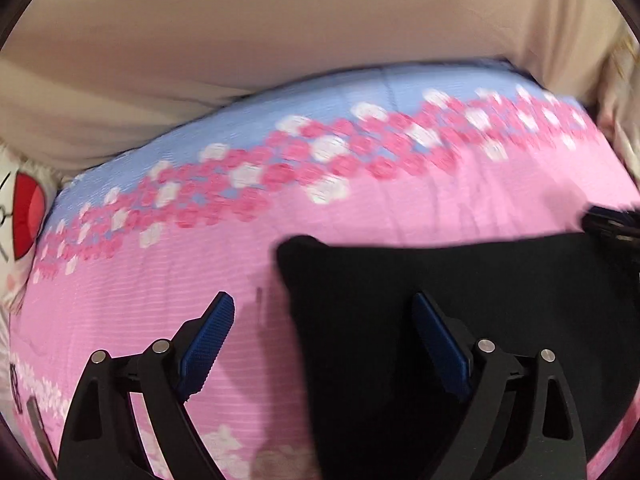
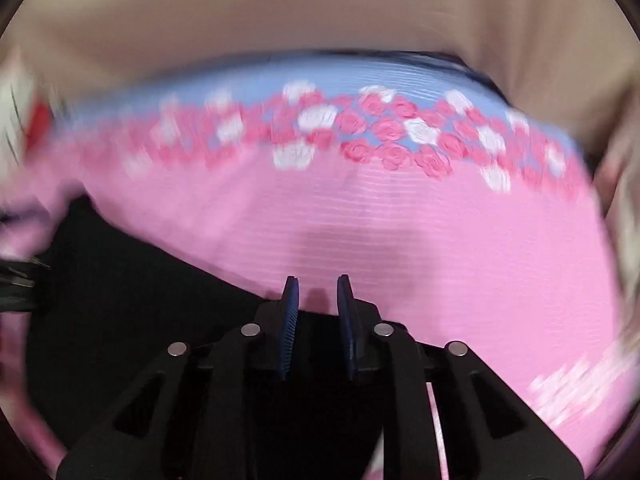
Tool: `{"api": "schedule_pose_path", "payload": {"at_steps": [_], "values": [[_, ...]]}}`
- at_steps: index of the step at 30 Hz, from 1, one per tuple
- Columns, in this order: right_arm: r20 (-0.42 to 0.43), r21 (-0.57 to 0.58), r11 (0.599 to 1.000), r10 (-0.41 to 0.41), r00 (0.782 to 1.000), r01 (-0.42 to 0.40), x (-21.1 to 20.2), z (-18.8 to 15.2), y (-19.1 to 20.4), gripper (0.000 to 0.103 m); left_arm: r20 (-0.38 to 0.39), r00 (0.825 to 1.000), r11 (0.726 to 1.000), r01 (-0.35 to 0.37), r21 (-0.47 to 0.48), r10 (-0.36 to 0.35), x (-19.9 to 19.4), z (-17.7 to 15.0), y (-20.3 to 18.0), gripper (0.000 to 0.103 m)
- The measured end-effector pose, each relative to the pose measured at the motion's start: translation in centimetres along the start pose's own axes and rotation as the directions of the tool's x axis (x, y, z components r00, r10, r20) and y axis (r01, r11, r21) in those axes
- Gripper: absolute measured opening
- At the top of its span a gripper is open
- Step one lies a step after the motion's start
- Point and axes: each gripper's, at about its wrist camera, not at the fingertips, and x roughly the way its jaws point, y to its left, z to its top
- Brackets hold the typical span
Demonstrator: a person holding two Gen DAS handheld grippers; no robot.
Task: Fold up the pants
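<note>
Black pants (image 1: 500, 280) lie flat on a pink bed cover (image 1: 160, 280), their corner reaching up at the middle of the left wrist view. My left gripper (image 1: 322, 298) hovers over that corner, open wide, its blue pads clear of the cloth. In the right wrist view the pants (image 2: 120, 280) fill the lower left and run under my right gripper (image 2: 318, 280). Its jaws stand a narrow gap apart, with pink cover showing between the tips and nothing pinched. Both views are blurred.
The cover has a band of pink and white flowers (image 1: 320, 152) and a blue strip (image 1: 340, 96) along its far edge. Beyond it rises beige fabric (image 1: 280, 20). A white item with a red patch (image 1: 24, 216) sits at the far left.
</note>
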Motion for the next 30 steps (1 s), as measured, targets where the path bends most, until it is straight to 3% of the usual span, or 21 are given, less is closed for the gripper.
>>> {"api": "schedule_pose_path", "payload": {"at_steps": [2,3,5,8,11,15,17,20,23,26,30], "values": [[0.081,0.038,0.999,0.016,0.997,-0.019,-4.2,-1.2,-1.2,0.029,0.032,0.999,0.999,-0.015,-0.032,0.016,-2.2,-0.8,2.1,0.087],[0.107,0.049,0.998,0.042,0.993,-0.047,-6.0,-2.4,-1.7,0.057,0.052,0.999,0.999,-0.005,-0.042,0.008,-3.5,-1.6,3.0,0.09],[0.152,0.082,0.99,0.101,0.983,-0.115,-9.4,-5.6,-3.2,0.092,0.072,0.994,0.995,0.083,-0.052,-0.08,-6.2,-4.4,5.0,0.096],[0.15,0.132,0.964,0.21,0.966,-0.23,-12.1,-10.9,-5.0,0.092,0.064,0.974,0.968,0.223,-0.113,-0.217,-8.4,-9.1,7.2,0.096],[0.145,0.257,0.889,0.352,0.925,-0.378,-13.3,-16.6,-6.3,0.092,-0.003,0.933,0.917,0.354,-0.183,-0.361,-8.7,-14.0,8.2,0.096],[0.089,0.379,0.822,0.424,0.901,-0.425,-12.9,-22.1,-7.6,0.092,-0.103,0.894,0.877,0.396,-0.273,-0.436,-7.9,-19.1,8.3,0.096],[0.073,0.434,0.777,0.474,0.877,-0.456,-11.9,-24.1,-8.1,0.092,-0.132,0.872,0.854,0.414,-0.316,-0.471,-7.0,-20.6,8.0,0.096],[0.098,0.415,0.771,0.49,0.866,-0.483,-12.0,-24.2,-7.8,0.092,-0.101,0.9,0.88,0.382,-0.282,-0.424,-7.1,-20.4,6.8,0.096],[0.097,0.384,0.768,0.518,0.85,-0.512,-10.8,-22.8,-7.1,0.092,-0.082,0.916,0.902,0.367,-0.225,-0.393,-6.2,-19.1,4.8,0.096],[0.101,0.355,0.763,0.544,0.833,-0.541,-9.4,-20.7,-6.7,0.092,-0.066,0.915,0.907,0.381,-0.177,-0.397,-5.1,-17.3,3.1,0.096],[0.1,0.325,0.76,0.564,0.82,-0.563,-7.9,-18.2,-6.5,0.091,-0.054,0.898,0.892,0.423,-0.161,-0.436,-3.5,-14.9,2.4,0.096]]}}
